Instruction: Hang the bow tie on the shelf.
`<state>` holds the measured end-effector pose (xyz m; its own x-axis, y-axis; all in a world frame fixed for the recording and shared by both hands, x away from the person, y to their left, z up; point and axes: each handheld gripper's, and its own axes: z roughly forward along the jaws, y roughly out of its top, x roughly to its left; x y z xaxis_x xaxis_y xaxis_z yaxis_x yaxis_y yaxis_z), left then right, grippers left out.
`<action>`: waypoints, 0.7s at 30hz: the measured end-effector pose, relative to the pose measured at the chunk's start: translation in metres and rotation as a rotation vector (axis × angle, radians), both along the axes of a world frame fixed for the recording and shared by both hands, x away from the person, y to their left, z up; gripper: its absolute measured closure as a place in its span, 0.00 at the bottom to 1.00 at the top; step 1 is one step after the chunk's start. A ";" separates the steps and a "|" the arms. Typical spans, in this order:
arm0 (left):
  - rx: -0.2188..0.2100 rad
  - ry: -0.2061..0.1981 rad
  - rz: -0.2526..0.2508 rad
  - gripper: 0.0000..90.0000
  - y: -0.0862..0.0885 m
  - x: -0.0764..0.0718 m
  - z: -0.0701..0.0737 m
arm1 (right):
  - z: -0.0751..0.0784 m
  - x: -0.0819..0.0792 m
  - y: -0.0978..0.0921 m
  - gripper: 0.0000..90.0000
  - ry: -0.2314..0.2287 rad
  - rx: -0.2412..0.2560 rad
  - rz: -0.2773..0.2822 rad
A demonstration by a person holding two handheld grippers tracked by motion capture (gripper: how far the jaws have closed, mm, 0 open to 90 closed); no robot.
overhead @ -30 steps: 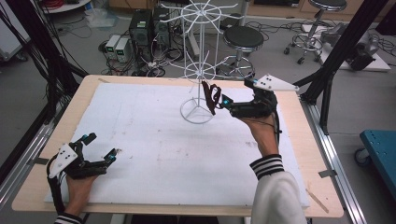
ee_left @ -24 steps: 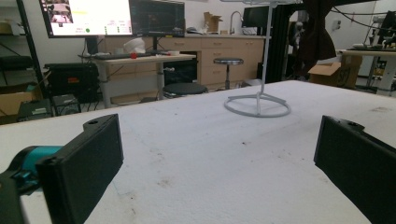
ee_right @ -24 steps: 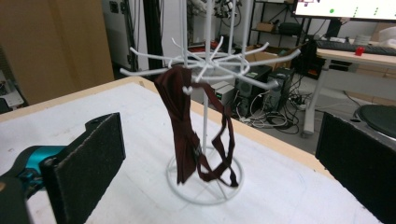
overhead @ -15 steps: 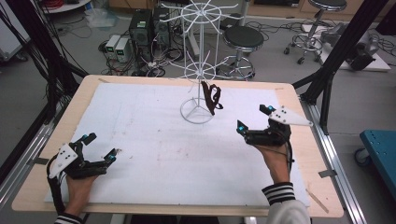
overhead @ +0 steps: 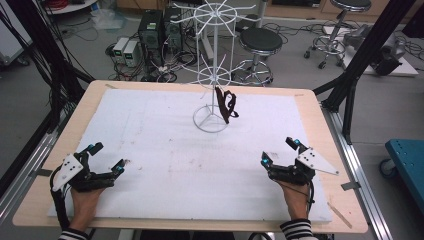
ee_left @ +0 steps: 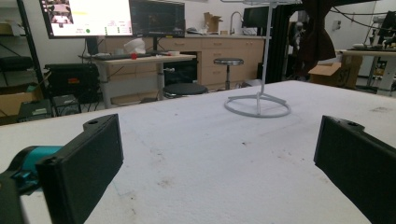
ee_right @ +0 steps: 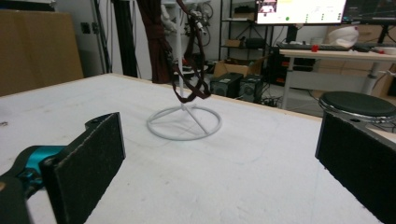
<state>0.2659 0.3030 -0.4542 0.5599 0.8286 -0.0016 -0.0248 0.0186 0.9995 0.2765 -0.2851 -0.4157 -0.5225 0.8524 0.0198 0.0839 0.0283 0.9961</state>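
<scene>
lab: monitors [ee_left: 88, 16], computers [overhead: 150, 35], stools [overhead: 260, 42]

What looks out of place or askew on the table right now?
Nothing stands out. The white wire rack stands upright with the dark strap hanging from it. The white mat shows only faint scuffs. The left gripper and right gripper rest open near the front edge.

You are resting your left gripper [overhead: 106, 157] and right gripper [overhead: 279, 152] on the counter [overhead: 165, 150], jaws apart, well short of the white wire stand [overhead: 214, 75], which is carrying a dark strap [overhead: 228, 105].
</scene>
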 end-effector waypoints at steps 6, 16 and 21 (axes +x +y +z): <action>0.000 -0.001 0.000 0.02 0.000 0.000 0.000 | -0.020 -0.002 -0.009 0.01 -0.015 0.060 -0.054; 0.001 -0.002 0.000 0.02 0.000 0.000 0.000 | -0.036 -0.006 -0.012 0.01 -0.017 0.048 -0.073; 0.002 -0.005 -0.002 0.02 0.000 -0.001 0.000 | -0.036 -0.006 -0.011 0.01 -0.028 0.031 -0.070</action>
